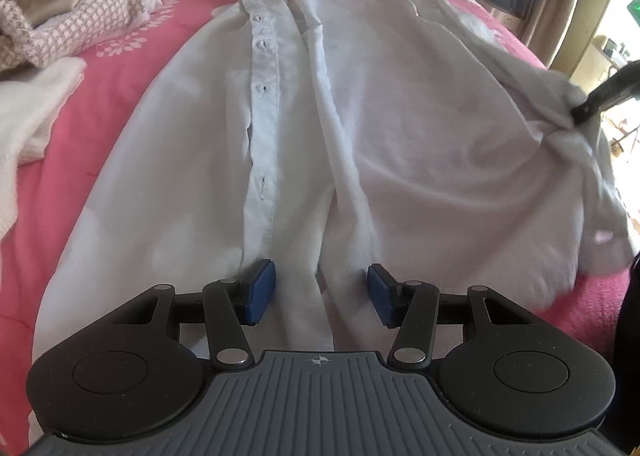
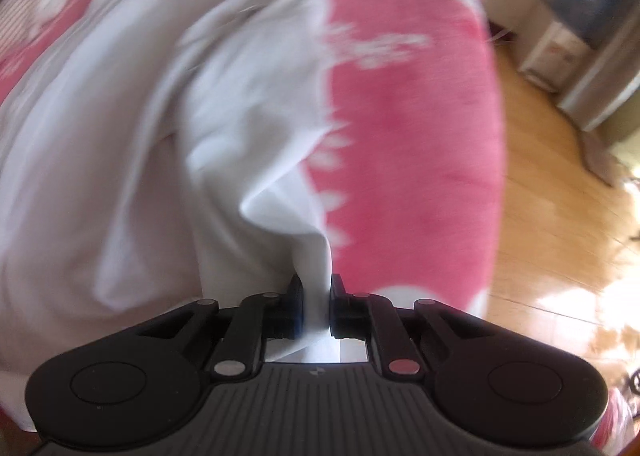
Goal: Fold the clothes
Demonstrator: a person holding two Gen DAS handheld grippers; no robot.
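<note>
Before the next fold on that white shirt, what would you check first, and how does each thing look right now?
1. Right hand-held gripper shut on the white shirt: ok.
2. Left hand-held gripper open over the hem, holding nothing: ok.
3. Shirt lying flat: not ok, right side lifted and creased.
4. Button placket straight: ok.
5. Pink bedspread free beside the shirt: ok on the left.
6. Firmness of the right grip: cannot tell, picture blurred.

Your left tongs [image 1: 321, 293] and right tongs [image 2: 317, 306] look alike: each has a ribbed grey body with a small crosshair mark, two round black housings, black linkage arms with silver rivets, and blue ribbed pads [image 1: 260, 292] on the fingertips.
</note>
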